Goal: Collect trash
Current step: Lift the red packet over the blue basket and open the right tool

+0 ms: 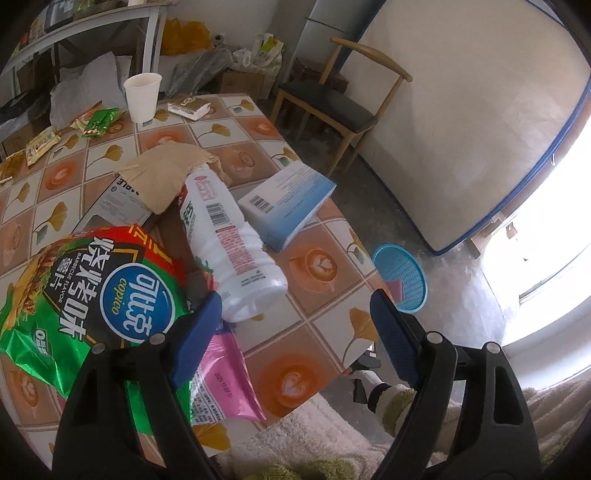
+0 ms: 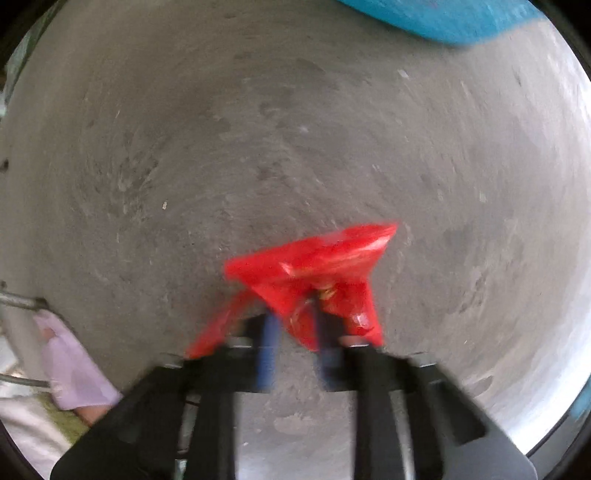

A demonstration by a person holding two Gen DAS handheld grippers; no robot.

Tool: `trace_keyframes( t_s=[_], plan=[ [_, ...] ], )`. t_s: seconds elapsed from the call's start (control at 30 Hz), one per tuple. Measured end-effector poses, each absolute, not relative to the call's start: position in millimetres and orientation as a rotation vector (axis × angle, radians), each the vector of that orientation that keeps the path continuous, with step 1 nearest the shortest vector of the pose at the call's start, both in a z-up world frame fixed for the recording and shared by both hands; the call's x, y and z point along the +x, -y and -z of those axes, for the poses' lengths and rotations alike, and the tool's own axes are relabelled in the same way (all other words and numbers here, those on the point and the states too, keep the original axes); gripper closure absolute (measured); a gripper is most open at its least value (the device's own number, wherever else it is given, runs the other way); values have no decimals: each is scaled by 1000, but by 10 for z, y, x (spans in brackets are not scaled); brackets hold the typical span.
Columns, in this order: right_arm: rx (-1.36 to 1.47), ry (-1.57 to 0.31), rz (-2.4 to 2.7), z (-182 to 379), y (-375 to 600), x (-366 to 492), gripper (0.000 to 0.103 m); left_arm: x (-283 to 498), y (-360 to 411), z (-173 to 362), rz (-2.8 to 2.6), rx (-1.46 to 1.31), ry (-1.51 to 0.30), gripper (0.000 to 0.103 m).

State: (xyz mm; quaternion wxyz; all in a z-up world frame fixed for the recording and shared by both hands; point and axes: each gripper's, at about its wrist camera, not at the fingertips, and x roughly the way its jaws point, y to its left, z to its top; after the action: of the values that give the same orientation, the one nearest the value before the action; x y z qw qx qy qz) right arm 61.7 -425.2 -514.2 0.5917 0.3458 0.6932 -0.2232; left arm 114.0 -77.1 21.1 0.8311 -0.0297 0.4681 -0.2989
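Right gripper [image 2: 295, 314] pinches a red wrapper [image 2: 314, 266] over bare floor, blue basket [image 2: 443, 14] ahead at top edge. Left gripper [image 1: 295, 317] gapes empty over table [image 1: 314, 325], white bottle [image 1: 229, 236] touching its left finger, lying lengthwise away.

You've got a table [image 1: 321, 266] with a tiled leaf-and-coffee-cup cloth. Past its far right corner stands a wooden chair [image 1: 328, 103] with a dark seat. Right of the table, a big pale mattress [image 1: 461, 129] with blue edging leans upright. A grey fridge [image 1: 332, 22] is behind the chair. Beyond the table's far edge there's a cardboard box [image 1: 240, 83] and yellow bags [image 1: 184, 35] on the ground, plus a white desk [image 1: 92, 26] at the far left. Bare concrete floor [image 1: 461, 295] runs along the table's right side, and it fills the right wrist view too [image 2: 295, 129]. A fluffy white blanket [image 1: 314, 424] sits just below the table's near edge.
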Motion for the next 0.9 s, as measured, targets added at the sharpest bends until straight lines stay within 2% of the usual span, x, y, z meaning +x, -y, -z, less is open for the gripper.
trace_keyframes(
  t_s=[0.2,0.3,0.5,0.67,0.77,0.9],
  plan=[
    [917,-1503,503,4891,4436,333,99,1104,803,-251,667,-65,-967,25],
    [965,-1402,480,4583,4475,156,99,1091,813,-262,680,-65,-957,25],
    [964,-1114,396,3384,4637,-107,99,1083,813,-280,697,-71,-948,25],
    [907,-859,417,2278,5207,-187,99,1082,811,-308,709,-78,-935,25],
    [882,-832,476,2045,5584,-51,99,1085,803,-307,712,-84,-930,25],
    [961,-982,576,2337,6023,226,99,1095,775,-290,704,-97,-933,25]
  ],
)
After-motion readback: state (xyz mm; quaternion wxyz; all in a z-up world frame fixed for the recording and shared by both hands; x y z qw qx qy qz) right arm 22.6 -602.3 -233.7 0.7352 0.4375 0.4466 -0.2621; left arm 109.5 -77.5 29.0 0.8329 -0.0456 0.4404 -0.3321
